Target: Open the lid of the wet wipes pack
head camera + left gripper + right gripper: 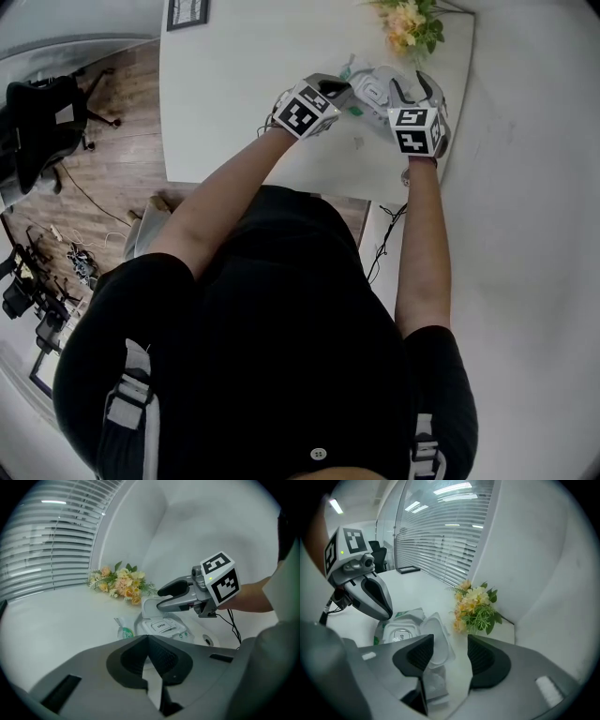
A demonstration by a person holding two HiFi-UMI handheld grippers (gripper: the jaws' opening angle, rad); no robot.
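The wet wipes pack (164, 629) lies on the white table (234, 84) near the flowers; it is white with green print. Its flip lid (437, 641) stands swung up, baring the inner "OPEN" seal (400, 635). My right gripper (450, 651) is open, with the raised lid between its jaws close to the left pad (417, 653) and clear of the right one. My left gripper (147, 641) is shut, its tips at the pack's near end, which they hide. In the head view both grippers, left (323, 94) and right (403, 89), meet over the pack (375, 92).
A bunch of yellow and peach flowers (476, 606) lies in the table's far corner against the wall, just beyond the pack. A cable grommet (207, 641) sits in the tabletop beside the pack. Window blinds (42, 545) run along the far side.
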